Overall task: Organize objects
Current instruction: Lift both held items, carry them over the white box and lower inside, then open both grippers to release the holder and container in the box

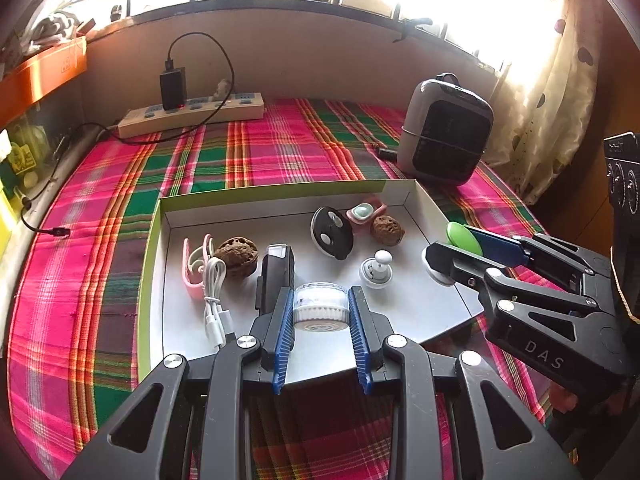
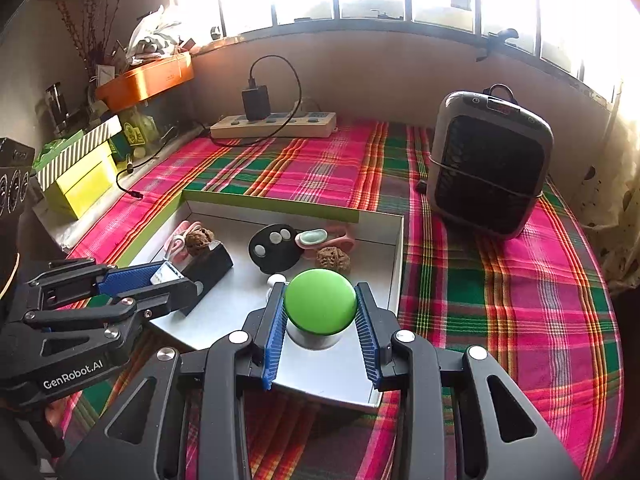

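Left gripper is clenched on a small round clear-plastic jar with a ribbed white lid, right gripper clamped on a green-domed round button on a white base, both at the near edge of the shallow white cardboard tray with the green rim. Looks like each is being carried, though whether they clear the tray floor is hard to tell. Farther in: black rectangular device, white coiled cable, two brown walnuts, black oval disc.

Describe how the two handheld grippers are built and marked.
Both are black plastic linkages with silver rivets and triangular cut-outs, ending in blue ribbed pads on the jaws. The left gripper bears white "GenRobot.AI" lettering; the right gripper shows "DAS".
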